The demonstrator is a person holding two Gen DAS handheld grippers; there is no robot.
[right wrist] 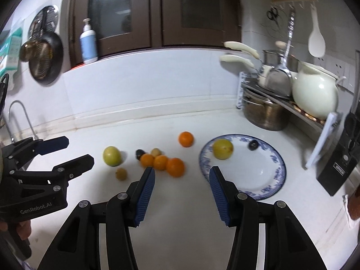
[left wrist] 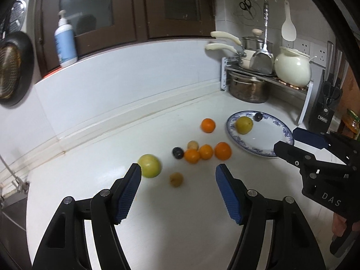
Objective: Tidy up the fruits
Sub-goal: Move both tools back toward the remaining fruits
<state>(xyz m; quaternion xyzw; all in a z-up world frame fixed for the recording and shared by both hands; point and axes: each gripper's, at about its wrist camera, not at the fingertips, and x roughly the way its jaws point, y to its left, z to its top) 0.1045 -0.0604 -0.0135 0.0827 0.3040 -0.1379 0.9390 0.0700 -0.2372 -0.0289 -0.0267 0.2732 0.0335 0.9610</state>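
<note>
Mostly loose fruit (left wrist: 205, 151) clusters mid-frame on the counter (left wrist: 180, 213), two pieces already on the plate (left wrist: 265, 139) right of centre, so left gripper (left wrist: 178, 174) and right gripper (right wrist: 181, 176) hover open, empty, likely choosing picks.

Undetermined items: small tan fruit (left wrist: 176, 179) and small dark fruit (left wrist: 177, 152) on the counter, both motion-blurred, kind unclear; knife block (left wrist: 324, 108) label too small to read; right gripper (left wrist: 285, 142) body and holding hand (left wrist: 342, 225) cut off at the left-wrist frame edge.
</note>
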